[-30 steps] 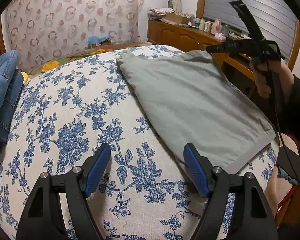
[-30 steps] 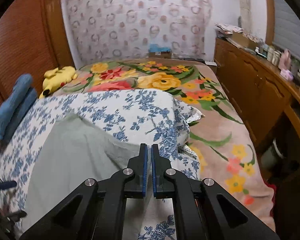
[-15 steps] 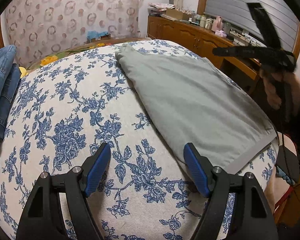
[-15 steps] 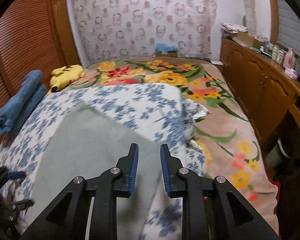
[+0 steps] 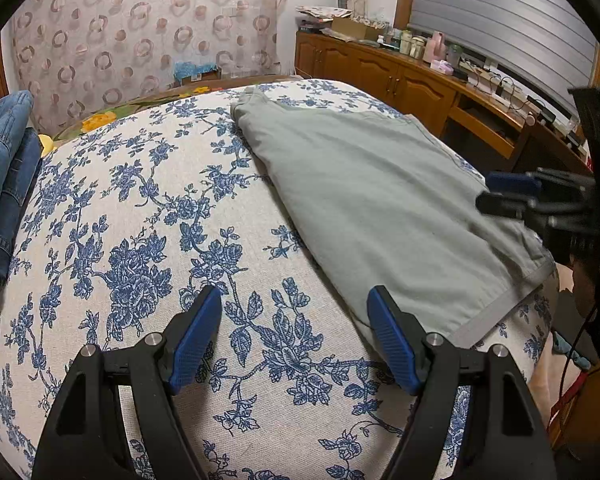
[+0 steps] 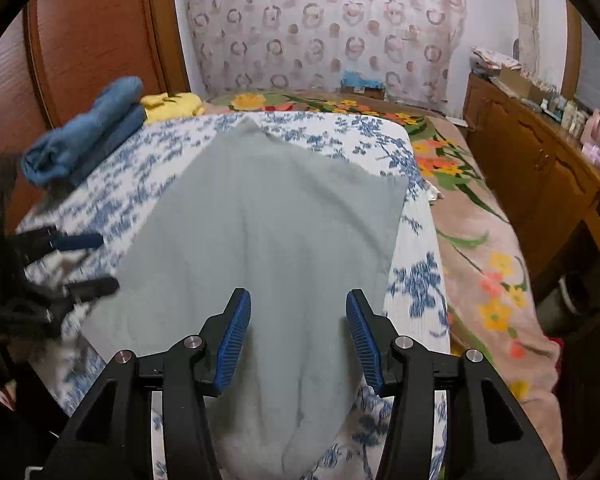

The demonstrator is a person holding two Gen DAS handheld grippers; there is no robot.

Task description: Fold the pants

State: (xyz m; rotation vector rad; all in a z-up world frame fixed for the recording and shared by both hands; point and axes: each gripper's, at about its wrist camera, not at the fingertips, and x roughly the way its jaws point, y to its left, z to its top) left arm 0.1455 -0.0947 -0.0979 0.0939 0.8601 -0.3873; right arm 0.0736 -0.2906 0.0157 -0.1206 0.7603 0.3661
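Note:
Grey-green pants lie folded flat on the blue-flowered cloth that covers the bed. My left gripper stands open over the bare cloth, its right pad just beside the pants' near edge, nothing between the pads. In the right wrist view the pants spread ahead, and my right gripper hovers over their near end with its jaws opening and only the flat fabric below the gap. The right gripper also shows at the right edge of the left wrist view, over the pants' hem end.
Folded blue jeans lie at the cloth's left edge, jeans beside a yellow soft toy. A floral blanket covers the bed to the right. Wooden cabinets with bottles run along the right wall.
My right gripper went from shut to open and came back toward the pants' near end, dropping lower in the left wrist view. The left gripper stayed where it was.

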